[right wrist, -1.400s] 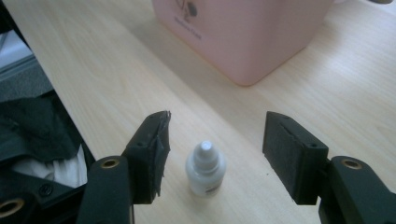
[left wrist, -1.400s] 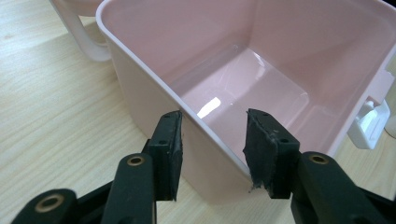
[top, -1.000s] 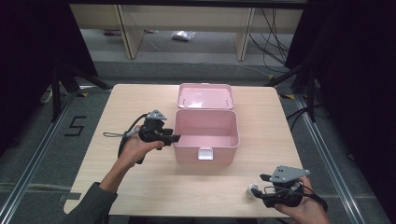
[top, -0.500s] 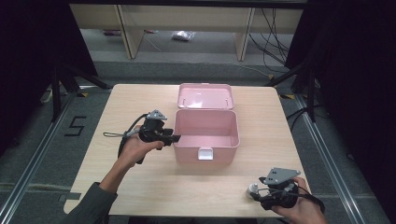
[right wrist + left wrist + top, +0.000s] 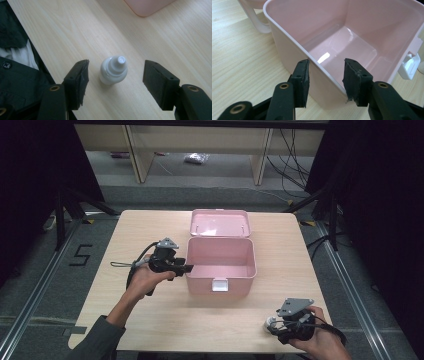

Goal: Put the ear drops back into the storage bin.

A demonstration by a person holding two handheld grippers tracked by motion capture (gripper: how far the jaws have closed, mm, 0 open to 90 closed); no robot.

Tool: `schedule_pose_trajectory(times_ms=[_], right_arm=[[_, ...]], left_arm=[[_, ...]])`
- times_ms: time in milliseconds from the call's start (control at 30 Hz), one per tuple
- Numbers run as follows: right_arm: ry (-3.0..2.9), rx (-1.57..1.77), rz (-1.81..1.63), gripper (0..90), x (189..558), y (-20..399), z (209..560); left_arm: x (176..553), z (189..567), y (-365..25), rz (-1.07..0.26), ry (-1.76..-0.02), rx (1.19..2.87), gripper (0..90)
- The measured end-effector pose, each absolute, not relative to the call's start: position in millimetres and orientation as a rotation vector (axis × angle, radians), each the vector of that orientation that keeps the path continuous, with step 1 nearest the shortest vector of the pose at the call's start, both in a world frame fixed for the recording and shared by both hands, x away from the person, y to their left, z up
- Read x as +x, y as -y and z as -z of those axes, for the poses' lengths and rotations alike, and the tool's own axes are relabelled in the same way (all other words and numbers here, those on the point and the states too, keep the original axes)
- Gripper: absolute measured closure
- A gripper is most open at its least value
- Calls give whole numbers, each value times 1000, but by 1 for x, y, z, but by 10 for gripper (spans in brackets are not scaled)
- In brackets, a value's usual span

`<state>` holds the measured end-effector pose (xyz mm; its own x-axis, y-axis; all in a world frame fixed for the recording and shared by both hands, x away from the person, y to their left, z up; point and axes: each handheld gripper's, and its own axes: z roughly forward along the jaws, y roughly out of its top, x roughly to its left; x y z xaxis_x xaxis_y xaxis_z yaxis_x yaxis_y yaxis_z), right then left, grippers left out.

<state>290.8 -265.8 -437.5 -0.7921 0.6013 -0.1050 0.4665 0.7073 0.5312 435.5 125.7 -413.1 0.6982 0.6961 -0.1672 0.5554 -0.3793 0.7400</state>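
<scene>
An open pink box [image 5: 235,282] stands mid-table, empty, with its lid [image 5: 220,222] laid back behind it. My left gripper [image 5: 186,268] sits at the box's front-left corner. In the left gripper view the box wall [image 5: 287,50] runs slantwise between the jaws of the left gripper [image 5: 325,62], one pad outside and one inside, and both pads touch it. A small white bottle [image 5: 270,323] stands upright near the table's front edge. My right gripper [image 5: 116,65] is open around the bottle [image 5: 113,70], with a clear gap on both sides.
A white latch [image 5: 219,284] sticks out from the box's front wall. A dark sleeve [image 5: 15,75] lies just past the table edge beside the right gripper. Bare tabletop [image 5: 280,250] lies to the right of the box. Shelving legs and cables stand behind the table.
My right gripper has shifted slightly left, closer around the white bottle. The left gripper and the box have not moved.
</scene>
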Motion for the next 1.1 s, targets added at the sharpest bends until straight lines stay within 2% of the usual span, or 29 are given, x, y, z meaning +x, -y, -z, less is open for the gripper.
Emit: schedule_pose_trajectory(times_ms=[567, 1100], right_arm=[[-2769, 767, -554, 402, 306, 251, 444], [-2858, 694, -405, 495, 320, 239, 447]], left_arm=[[435, 413, -126, -222, -938, 2086, 554], [436, 413, -126, -216, -931, 2088, 552]])
